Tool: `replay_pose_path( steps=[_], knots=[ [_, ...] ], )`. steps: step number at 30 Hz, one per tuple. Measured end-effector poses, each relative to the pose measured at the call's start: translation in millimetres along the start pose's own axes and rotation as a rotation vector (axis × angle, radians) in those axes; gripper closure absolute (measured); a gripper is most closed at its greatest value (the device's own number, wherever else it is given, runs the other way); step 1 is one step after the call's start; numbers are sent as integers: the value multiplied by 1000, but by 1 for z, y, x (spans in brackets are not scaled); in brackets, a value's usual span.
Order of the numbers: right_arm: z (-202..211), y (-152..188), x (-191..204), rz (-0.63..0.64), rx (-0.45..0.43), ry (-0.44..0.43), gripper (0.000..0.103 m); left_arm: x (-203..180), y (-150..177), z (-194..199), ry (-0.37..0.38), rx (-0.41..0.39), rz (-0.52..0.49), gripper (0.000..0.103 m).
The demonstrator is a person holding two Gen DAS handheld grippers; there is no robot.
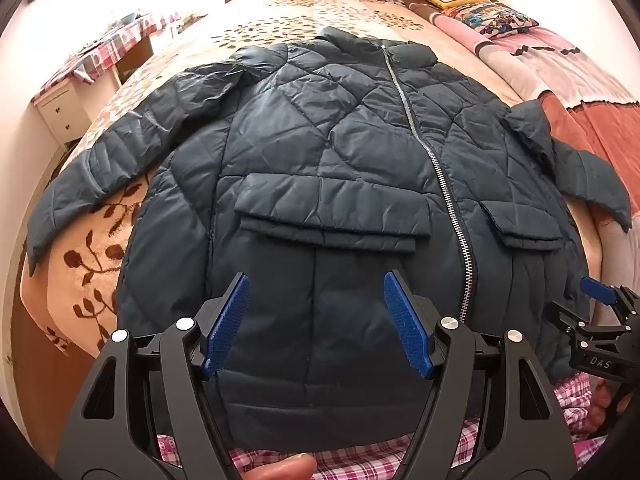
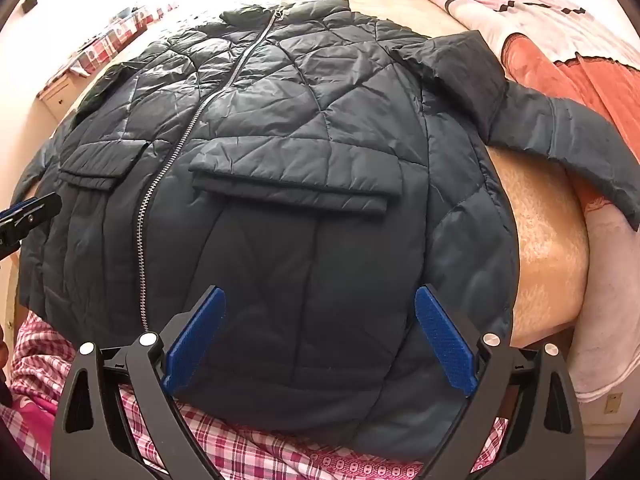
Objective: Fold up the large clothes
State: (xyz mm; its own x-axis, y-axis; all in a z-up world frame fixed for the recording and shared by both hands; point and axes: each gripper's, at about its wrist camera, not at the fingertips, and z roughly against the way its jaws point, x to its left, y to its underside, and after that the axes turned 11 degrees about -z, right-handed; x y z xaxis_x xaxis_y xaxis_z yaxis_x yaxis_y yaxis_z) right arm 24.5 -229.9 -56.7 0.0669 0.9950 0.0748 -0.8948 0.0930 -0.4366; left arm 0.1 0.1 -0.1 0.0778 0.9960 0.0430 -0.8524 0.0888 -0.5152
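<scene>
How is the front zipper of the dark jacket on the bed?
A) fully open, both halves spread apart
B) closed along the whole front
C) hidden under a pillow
B: the zipper runs as one joined silver line down the flat jacket, from collar toward hem.

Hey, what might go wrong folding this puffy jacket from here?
The jacket is puffy and slick, so a fold may spring open. Its hem hangs off the bed edge, so it could slide down. Both sleeves lie spread; the open left gripper and right gripper must gather them.
</scene>
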Motion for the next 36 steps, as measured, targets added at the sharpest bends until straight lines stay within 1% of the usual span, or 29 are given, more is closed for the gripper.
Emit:
replay_pose_path(
  steps=[11,12,16,19,36],
  knots=[
    [-1,0,-3,-2,4,-9,10,-2,0,0,-2,4,-4,34],
    [-1,0,-3,-1,4,-9,10,-4,4,-5,-3,6,-6,34],
    [-1,2,-1,-4,4,-13,10,-11,9,-2,-2,5,-11,34],
    [1,4,-2,-8,3,-15,10,-5,5,-2,11,14,-9,34],
    [-2,6,-6,-33,15,-30,10,-7,5,-3,19,34,-7,33]
  ],
)
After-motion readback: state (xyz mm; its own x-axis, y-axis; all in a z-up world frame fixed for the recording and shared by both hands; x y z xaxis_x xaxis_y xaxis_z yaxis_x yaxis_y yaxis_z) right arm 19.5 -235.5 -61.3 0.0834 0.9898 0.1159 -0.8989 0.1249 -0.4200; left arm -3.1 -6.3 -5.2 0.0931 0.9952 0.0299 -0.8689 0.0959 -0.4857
